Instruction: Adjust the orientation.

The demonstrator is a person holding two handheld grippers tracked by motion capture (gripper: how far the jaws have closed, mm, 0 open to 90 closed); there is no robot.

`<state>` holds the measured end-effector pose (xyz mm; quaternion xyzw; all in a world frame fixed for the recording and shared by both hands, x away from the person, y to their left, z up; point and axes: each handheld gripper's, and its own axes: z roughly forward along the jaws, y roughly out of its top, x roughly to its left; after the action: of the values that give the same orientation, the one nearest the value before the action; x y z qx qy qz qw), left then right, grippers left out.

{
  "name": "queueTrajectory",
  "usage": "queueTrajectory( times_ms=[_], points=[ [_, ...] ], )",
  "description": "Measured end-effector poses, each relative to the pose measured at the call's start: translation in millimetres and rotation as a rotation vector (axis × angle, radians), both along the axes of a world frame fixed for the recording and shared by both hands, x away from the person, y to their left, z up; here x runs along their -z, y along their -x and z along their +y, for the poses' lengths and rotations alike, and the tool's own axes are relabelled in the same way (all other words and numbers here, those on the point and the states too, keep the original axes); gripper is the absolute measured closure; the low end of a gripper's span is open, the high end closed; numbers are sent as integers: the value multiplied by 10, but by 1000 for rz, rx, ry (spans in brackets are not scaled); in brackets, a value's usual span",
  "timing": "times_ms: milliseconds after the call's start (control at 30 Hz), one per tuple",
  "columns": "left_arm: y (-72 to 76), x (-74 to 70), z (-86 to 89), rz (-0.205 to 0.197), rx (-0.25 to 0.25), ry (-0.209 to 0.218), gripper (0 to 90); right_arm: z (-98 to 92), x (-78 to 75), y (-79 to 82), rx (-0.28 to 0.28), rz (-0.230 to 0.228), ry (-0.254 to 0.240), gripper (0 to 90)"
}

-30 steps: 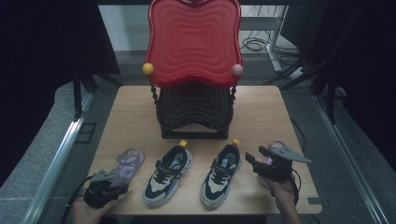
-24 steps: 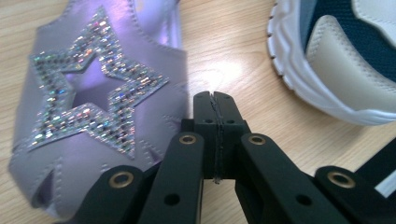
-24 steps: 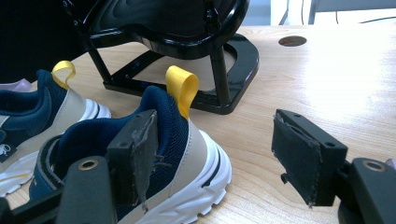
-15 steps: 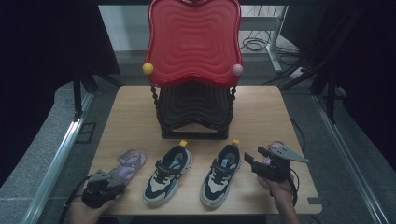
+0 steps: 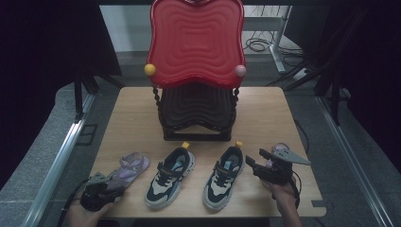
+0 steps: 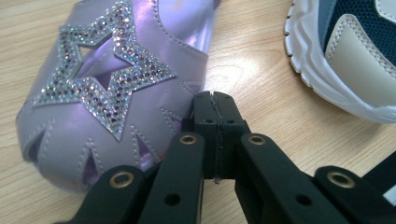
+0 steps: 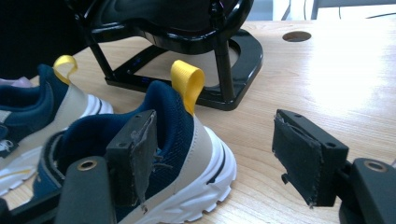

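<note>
A purple sandal (image 5: 131, 166) with a glittery star (image 6: 100, 77) lies at the table's near left. My left gripper (image 6: 215, 100) is shut with nothing between its jaws, its tip right against the sandal's toe-side edge (image 5: 109, 187). Two navy-and-cream sneakers (image 5: 170, 176) (image 5: 224, 175) with yellow heel loops stand side by side in the middle front. My right gripper (image 5: 256, 161) is open beside the right sneaker's heel (image 7: 187, 126), with one pad in front of the heel and the other over bare table (image 7: 215, 128).
A two-tier rack stands behind the shoes, with a red wavy top shelf (image 5: 196, 40) and a black lower shelf (image 5: 196, 113) on a black base (image 7: 233, 51). A second purple sandal (image 5: 281, 148) peeks out behind my right gripper. The table's near edge lies close under both hands.
My left gripper has drifted slightly toward the near-left, still at the sandal's toe. The right gripper and the shoes have stayed put.
</note>
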<state>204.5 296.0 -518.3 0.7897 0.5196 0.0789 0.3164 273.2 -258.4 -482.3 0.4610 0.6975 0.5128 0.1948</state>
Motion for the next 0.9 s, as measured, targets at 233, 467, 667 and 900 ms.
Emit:
queueTrajectory(
  times_ms=[233, 467, 667, 900],
  points=[
    [-12, -16, 63, 1, -19, -10, 900, 27, -1, 2, -10, 4, 2, 310],
    [-41, -21, 121, 1, -40, -16, 899, 22, -27, 14, -18, 3, -4, 306],
    [-99, -24, 195, 13, -43, -15, 899, 6, -80, 42, -18, -11, -6, 306],
    [-146, -33, 247, 21, -63, -24, 898, -13, -51, 30, -13, 2, -3, 305]
  ],
)
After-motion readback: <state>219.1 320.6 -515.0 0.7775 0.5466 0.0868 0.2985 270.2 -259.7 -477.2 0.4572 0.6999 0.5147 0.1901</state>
